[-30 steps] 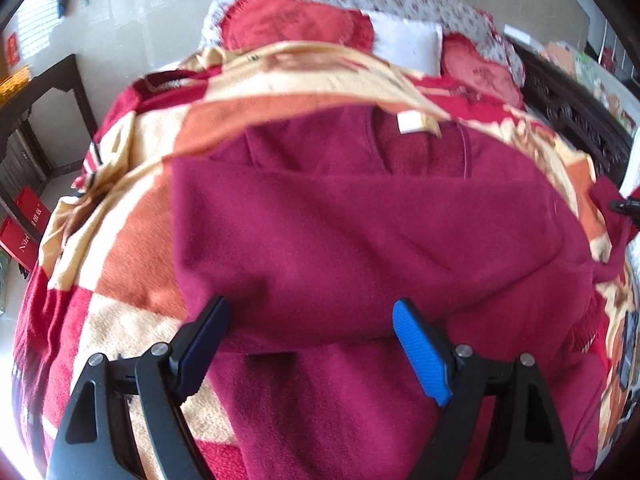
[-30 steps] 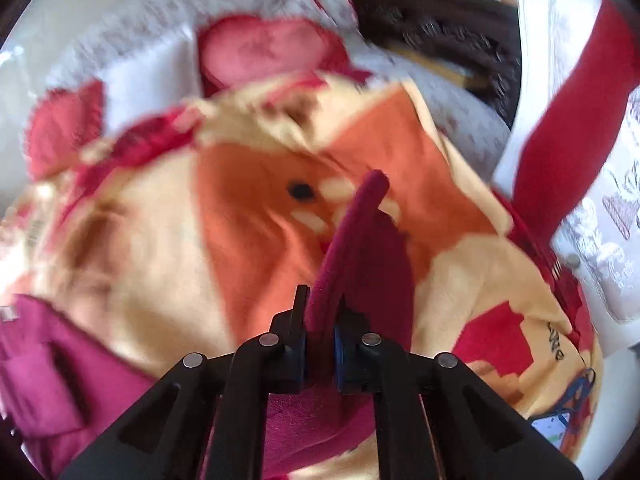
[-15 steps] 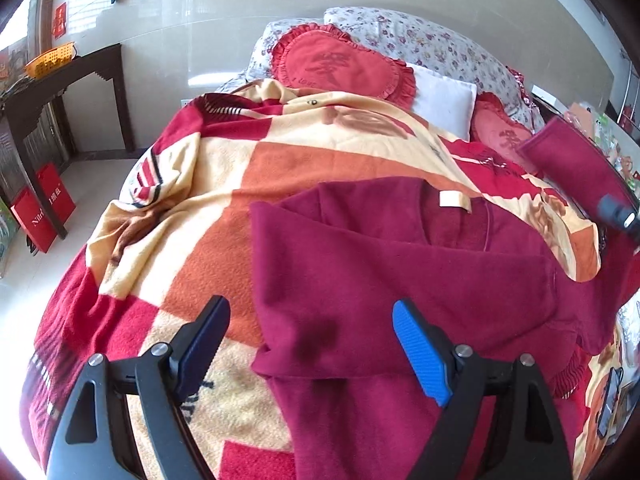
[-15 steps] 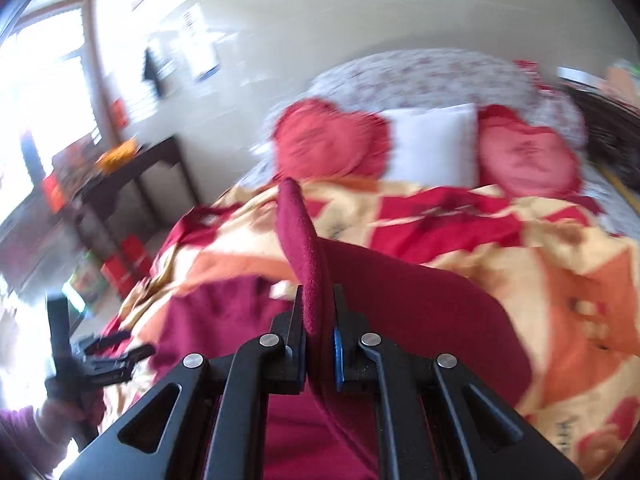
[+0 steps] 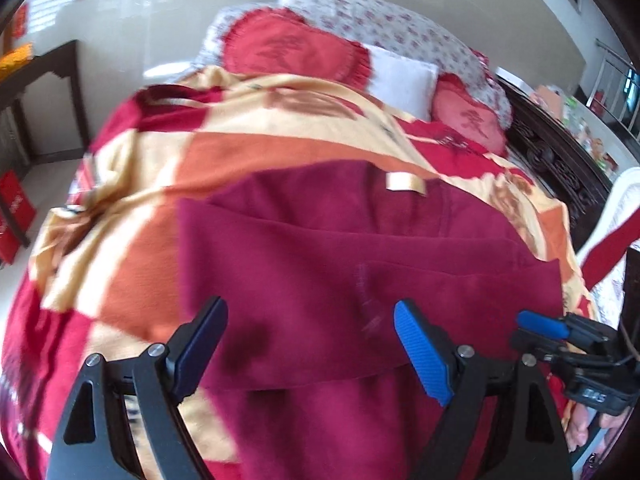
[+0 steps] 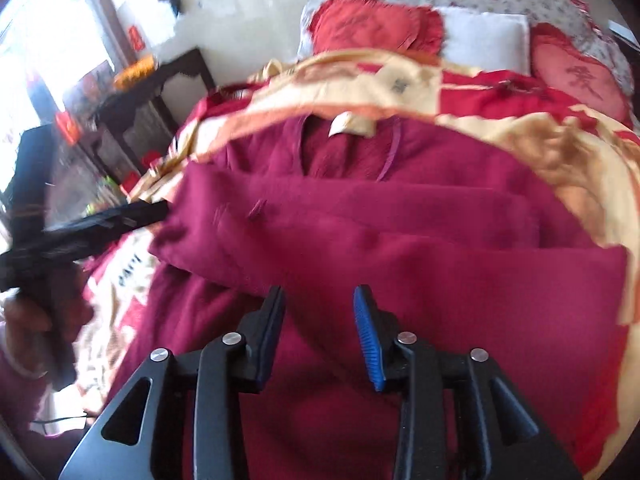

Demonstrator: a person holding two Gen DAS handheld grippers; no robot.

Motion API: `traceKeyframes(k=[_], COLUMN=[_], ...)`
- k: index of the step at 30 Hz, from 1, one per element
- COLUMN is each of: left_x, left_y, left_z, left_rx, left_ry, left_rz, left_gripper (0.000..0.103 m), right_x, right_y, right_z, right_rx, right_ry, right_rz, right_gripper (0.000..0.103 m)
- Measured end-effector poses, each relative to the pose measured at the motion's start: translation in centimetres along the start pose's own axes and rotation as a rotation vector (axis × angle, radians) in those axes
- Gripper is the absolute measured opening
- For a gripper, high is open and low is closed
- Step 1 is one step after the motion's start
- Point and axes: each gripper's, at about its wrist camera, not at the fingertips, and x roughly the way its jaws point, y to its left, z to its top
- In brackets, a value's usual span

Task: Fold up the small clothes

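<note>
Left gripper [image 5: 308, 344] and right gripper [image 6: 320, 328] both gape, empty (sleeves folded across), above the maroon sweater [image 5: 340, 264].

One maroon fleece top [image 5: 320, 264] with one cream neck label [image 5: 405, 182], spread on one bed [image 5: 552, 156] under one blanket [image 5: 256, 152] in red, orange and cream blocks. Three cushions at the headboard: two red heart-shaped cushions, the larger [image 5: 296, 46] to the left and the smaller [image 5: 468, 122] to the right, with one white pillow [image 5: 404, 78] between them. One floral bolster [image 5: 384, 26] behind all three. Two handheld grippers, left [image 5: 310, 344] and right [image 6: 319, 330], each with two fingers, jaws parted on both. One dark wooden side table [image 5: 44, 68] by the wall, one yellow basket [image 5: 14, 56] on top.
</note>
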Motion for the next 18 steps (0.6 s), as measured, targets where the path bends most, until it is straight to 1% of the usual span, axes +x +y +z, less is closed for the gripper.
traceKeyframes(k=[4,8,9,11,12,13,14,15,17,18], left_x=[1.9,4.5,5.2,6.3,6.9,7.2,7.4,7.3,6.0,4.6], left_y=[-1.6,-3.1,-3.5,-4.1,-4.6,-4.8,-5.0,-5.1,-4.8,-4.7], left_z=[0.6,0.6,0.5,0.3,0.3,0.3,0.3,0.5,1.1,1.7], left_rx=[-0.019,-0.009,-0.001,0.014,0.033,0.051,0.064,0.072,0.061,0.057], left_ry=[0.05,0.104,0.122,0.148,0.163,0.167,0.164,0.155,0.127,0.091], left_rz=[-0.057,-0.062,-0.067,-0.086,-0.076,-0.056,-0.039,-0.032,-0.082,-0.104], left_gripper=[0.089,0.088,0.086,0.07,0.054,0.034,0.024,0.011,0.01,0.009], right_x=[-3.6,-6.1,-6.4,-7.3,-7.7,-8.0,-8.3,-8.5,-9.0,-9.3], right_y=[-1.4,-3.2,-3.7,-4.8,-5.2,-5.8,-6.4,-6.8,-7.4,-7.6], right_z=[-0.3,-1.4,-1.7,-2.2,-2.4,-2.7,-2.9,-3.0,-3.1,-3.2], right_rx=[0.015,0.039,0.045,0.078,0.093,0.116,0.135,0.146,0.156,0.16], right_ry=[-0.041,-0.068,-0.074,-0.091,-0.096,-0.102,-0.104,-0.105,-0.112,-0.118], right_rz=[-0.03,-0.083,-0.094,-0.111,-0.114,-0.117,-0.122,-0.129,-0.145,-0.154], right_gripper=[0.019,0.019,0.019,0.02,0.02,0.02,0.02,0.02,0.02,0.02])
